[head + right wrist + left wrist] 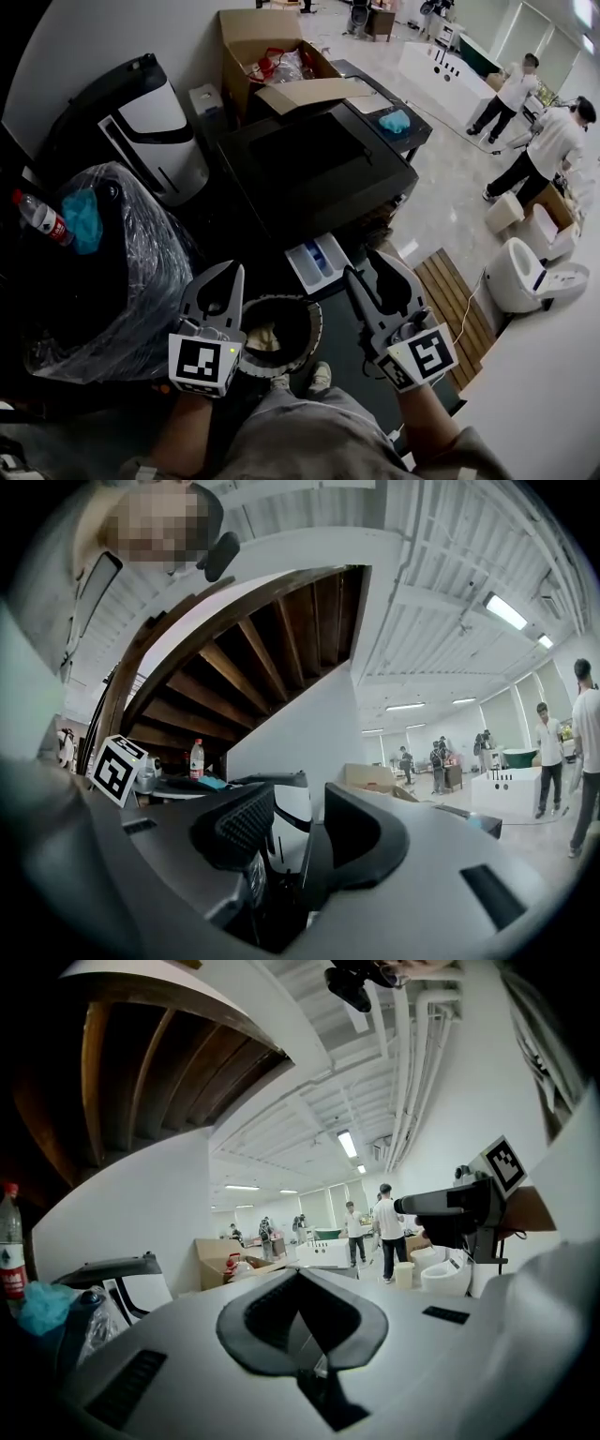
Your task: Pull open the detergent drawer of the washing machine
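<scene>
Overlapping drum opening (289, 330), left gripper (228, 275).

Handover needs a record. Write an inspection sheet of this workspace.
Surface: washing machine, dark top, bare in the middle.
Job's things: detergent drawer pulled out.
Clutter: open cardboard box; bagged bin with a bottle on it.
Grippers: left gripper shut, empty; right gripper jaws apart, empty.
Cables: thin white cord by the slatted board.
Surroundings: people standing, toilet, staircase overhead.
</scene>
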